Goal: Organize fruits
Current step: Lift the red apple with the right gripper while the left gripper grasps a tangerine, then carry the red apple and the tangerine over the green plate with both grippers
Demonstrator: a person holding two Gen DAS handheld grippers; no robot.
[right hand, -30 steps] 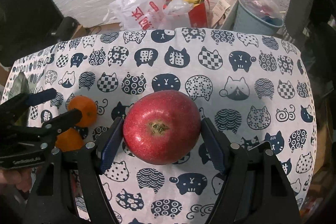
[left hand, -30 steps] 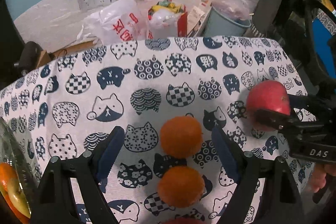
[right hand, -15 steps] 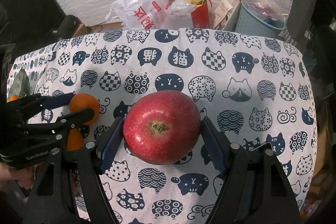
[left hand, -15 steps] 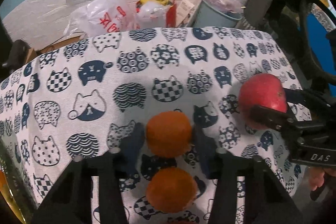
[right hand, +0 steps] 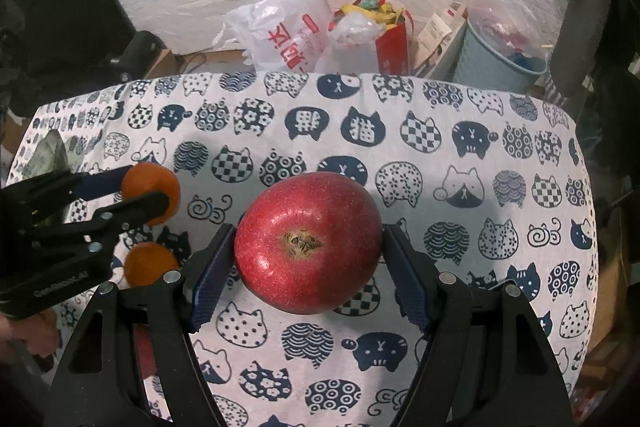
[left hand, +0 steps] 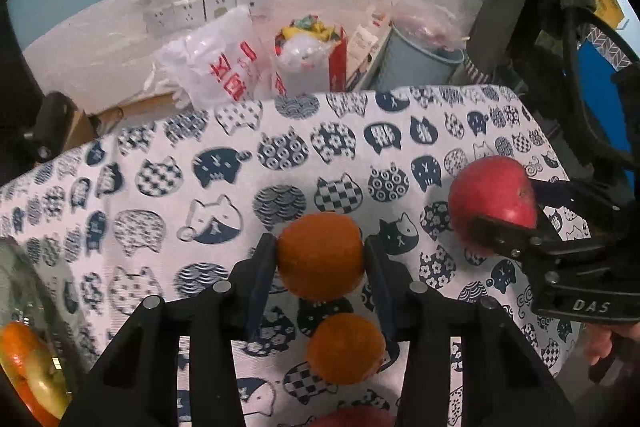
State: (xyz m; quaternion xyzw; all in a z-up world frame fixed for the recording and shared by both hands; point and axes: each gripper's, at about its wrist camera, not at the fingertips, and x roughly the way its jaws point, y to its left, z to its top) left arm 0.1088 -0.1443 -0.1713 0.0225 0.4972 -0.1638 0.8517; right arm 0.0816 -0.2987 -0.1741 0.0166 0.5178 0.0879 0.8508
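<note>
My left gripper (left hand: 320, 251) is shut on an orange tangerine (left hand: 320, 259), held just above the cat-print tablecloth (left hand: 224, 187). A second tangerine (left hand: 346, 349) lies on the cloth right below it, nearer to me. In the right wrist view my right gripper (right hand: 308, 239) is shut on a large red apple (right hand: 308, 243), stem end facing the camera. The left gripper (right hand: 140, 191) shows at that view's left edge with its tangerine (right hand: 150, 187), and the loose tangerine (right hand: 150, 265) lies under it. The apple (left hand: 484, 191) sits to the right of the tangerines.
A glass bowl (left hand: 28, 291) holding fruit stands at the table's left edge. Part of a red fruit (left hand: 352, 419) peeks in at the bottom. Beyond the far table edge are a white plastic bag (left hand: 216, 67), a red bag (left hand: 312, 63) and a grey bin (left hand: 420, 63).
My left gripper's jaws have closed from wide open onto the farther tangerine and lifted it slightly off the cloth. The right gripper and apple have stayed in place.
</note>
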